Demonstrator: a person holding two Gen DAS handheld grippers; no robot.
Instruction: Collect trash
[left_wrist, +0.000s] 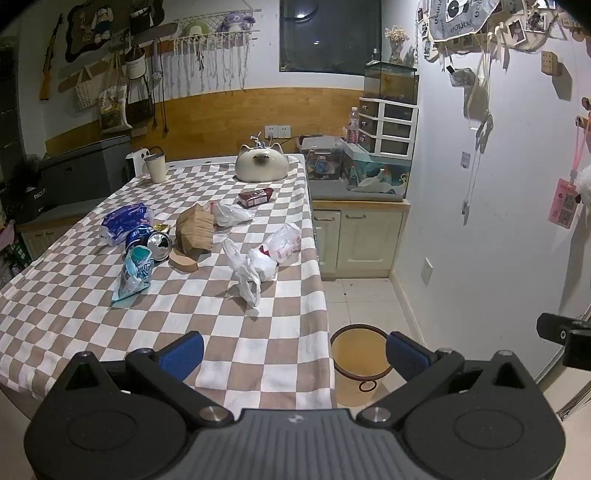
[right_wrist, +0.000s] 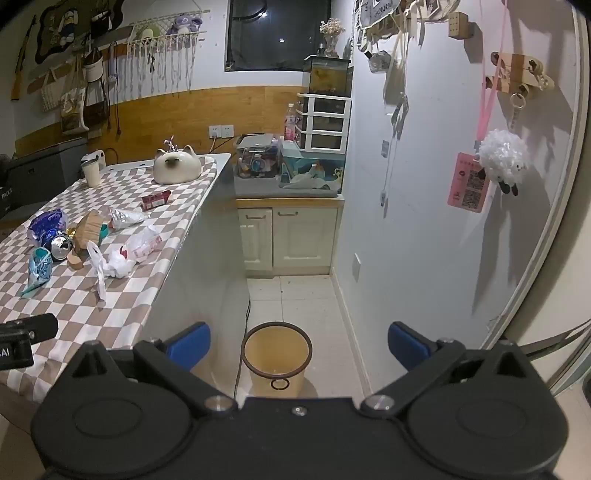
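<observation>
Left gripper and right gripper: jaws spread wide, empty, poised before first pick. Trash heaped mid-table: crushed can, plastic bags at its 3 o'clock. Bin on floor beside table, handy for drops.

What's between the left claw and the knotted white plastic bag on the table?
Only bare checkered tablecloth, in the left wrist view: nothing lies between the open left claw and the knotted white plastic bag.
</observation>
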